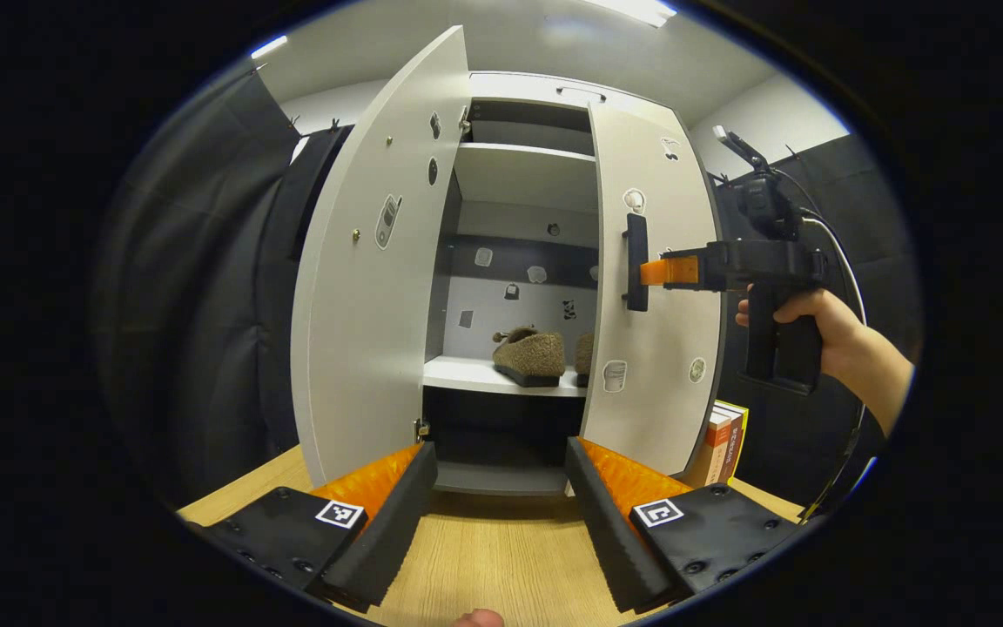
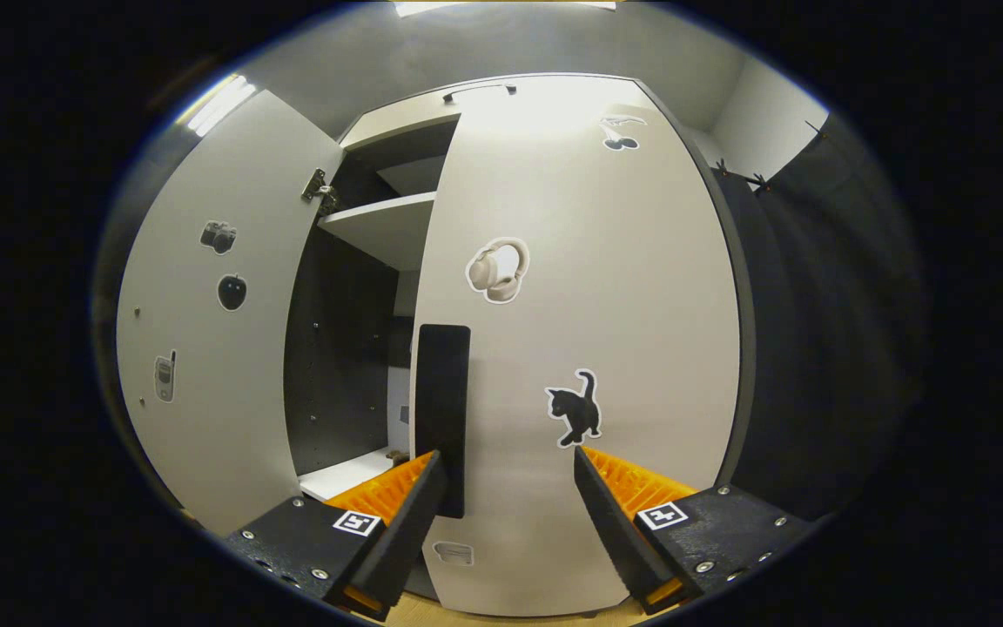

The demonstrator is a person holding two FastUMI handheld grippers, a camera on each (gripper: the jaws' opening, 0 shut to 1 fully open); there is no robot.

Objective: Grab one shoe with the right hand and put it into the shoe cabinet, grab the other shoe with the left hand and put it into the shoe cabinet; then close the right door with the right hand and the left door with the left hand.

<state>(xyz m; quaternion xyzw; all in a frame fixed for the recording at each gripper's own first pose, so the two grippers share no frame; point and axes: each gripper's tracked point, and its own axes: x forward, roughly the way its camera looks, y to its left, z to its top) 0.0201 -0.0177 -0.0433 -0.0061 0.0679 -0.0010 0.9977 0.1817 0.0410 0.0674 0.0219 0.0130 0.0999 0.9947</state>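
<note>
A white shoe cabinet [image 1: 523, 174] stands on the wooden table. Two brown fuzzy shoes sit on its lower shelf: one shoe [image 1: 529, 353] in full sight, the other shoe [image 1: 586, 353] half hidden behind the right door [image 1: 654, 383]. The left door [image 1: 362, 305] stands wide open. My left gripper [image 1: 501, 461] is open and empty, low in front of the cabinet. A hand holds my right gripper [image 1: 645, 272] with its tips against the right door beside the black handle [image 1: 636, 261]. In the right gripper view, the right gripper [image 2: 508, 466] is open against the right door [image 2: 589, 305], its left finger at the handle [image 2: 442, 418].
Several books [image 1: 725, 440] stand upright on the table [image 1: 484, 557] just right of the cabinet. A hand [image 1: 824, 326] and forearm reach in from the right. Black cloth walls close in both sides. The left door [image 2: 205, 331] juts out toward me.
</note>
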